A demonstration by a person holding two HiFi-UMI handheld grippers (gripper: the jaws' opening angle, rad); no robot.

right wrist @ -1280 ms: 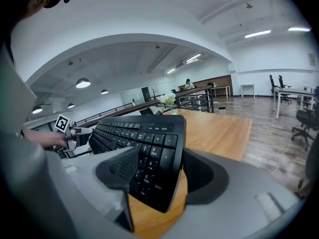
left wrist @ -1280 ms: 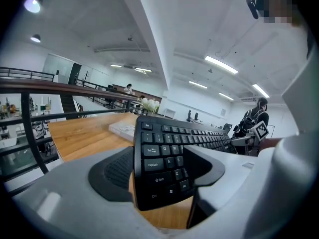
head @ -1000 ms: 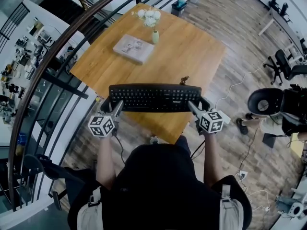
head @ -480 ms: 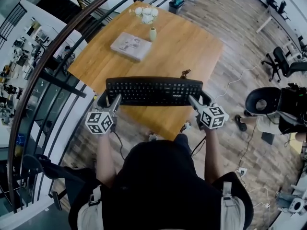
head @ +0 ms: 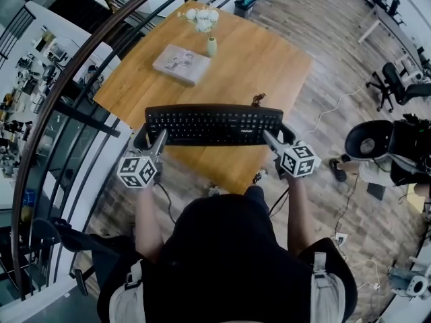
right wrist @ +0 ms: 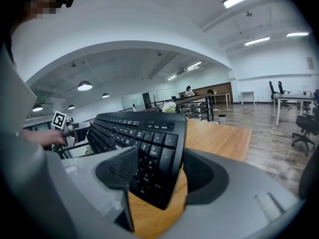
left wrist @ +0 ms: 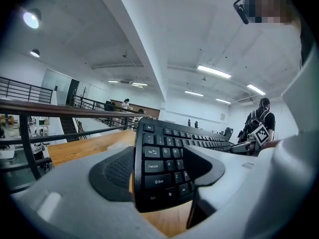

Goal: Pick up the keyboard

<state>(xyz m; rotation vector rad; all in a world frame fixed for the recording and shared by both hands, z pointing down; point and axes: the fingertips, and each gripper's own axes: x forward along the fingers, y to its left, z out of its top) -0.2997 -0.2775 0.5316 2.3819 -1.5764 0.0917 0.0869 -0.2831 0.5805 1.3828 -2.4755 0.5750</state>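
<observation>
My left hand-held gripper [head: 149, 140] clamps the left end of the long black plastic keyboard [head: 214, 125] and my right hand-held gripper [head: 279, 138] clamps its right end, over the near half of the wooden bench [head: 259, 62]. I judge this is the lifting step; next, both ends must rise evenly.

High up on the head, looking steeply down at the tabletop [head: 269, 66] from far off. Riding low on the left tool [head: 145, 140], very close, looking right along the keyboard [head: 214, 125]. Riding low on the right tool [head: 281, 137], just as close, looking left along it. Seen in all three: keyboard and tabletop.
</observation>
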